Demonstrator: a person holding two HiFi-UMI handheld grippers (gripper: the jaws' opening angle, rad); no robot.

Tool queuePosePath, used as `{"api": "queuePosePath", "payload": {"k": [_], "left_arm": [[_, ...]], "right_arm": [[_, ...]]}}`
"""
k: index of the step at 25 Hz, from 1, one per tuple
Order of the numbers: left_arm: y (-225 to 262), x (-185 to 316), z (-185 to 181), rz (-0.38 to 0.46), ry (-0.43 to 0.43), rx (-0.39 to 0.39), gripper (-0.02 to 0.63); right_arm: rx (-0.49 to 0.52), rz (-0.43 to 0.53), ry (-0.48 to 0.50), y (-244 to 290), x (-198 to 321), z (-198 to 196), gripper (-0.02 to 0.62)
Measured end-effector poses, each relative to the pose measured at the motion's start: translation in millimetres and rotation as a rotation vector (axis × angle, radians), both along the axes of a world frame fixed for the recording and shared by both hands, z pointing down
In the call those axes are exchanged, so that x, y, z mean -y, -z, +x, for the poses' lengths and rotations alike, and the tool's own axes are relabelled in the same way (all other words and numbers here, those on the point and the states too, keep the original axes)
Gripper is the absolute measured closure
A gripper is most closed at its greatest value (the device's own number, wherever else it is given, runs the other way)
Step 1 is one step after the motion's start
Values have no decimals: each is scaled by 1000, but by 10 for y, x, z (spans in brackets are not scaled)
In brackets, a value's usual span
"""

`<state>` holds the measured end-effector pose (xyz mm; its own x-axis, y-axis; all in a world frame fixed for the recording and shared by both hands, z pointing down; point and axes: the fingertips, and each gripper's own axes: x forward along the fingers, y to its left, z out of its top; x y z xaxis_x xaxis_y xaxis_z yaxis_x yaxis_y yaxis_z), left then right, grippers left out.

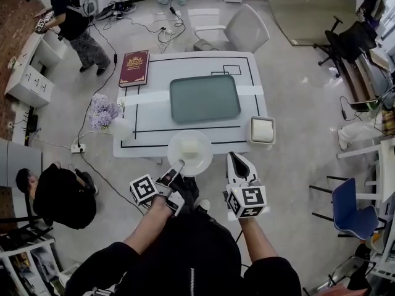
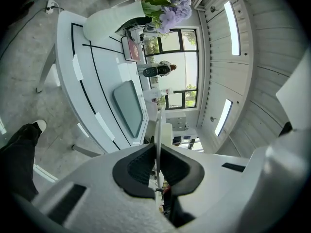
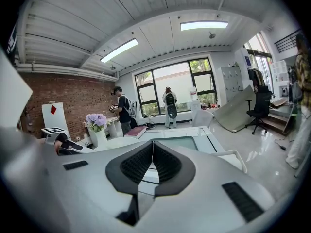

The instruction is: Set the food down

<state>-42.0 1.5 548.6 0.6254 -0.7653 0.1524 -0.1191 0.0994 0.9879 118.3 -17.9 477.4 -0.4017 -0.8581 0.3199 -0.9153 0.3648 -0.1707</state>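
Left gripper (image 1: 178, 166), lower centre, clamps the rim of the plate (image 1: 199, 160), holding the food (image 1: 189, 145) level above the table (image 1: 245, 73) at its near edge; right gripper (image 1: 237, 163), just beside, is closed on nothing, apparently spare.

A pale cream square block of food (image 1: 189, 145) sits centred on a round white translucent plate (image 1: 200, 161). The plate lies level, overlapping the near edge of the white table (image 1: 259, 97), its near rim pinched by the left gripper (image 1: 179, 164).
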Motion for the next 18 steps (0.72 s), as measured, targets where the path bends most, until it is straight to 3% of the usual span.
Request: {"api": "queuePosePath", "payload": {"k": [18], "left_arm": [[-37, 1087, -341, -20, -20, -2, 586]], "right_arm": [[-16, -4, -3, 94, 1114, -400, 584]]}}
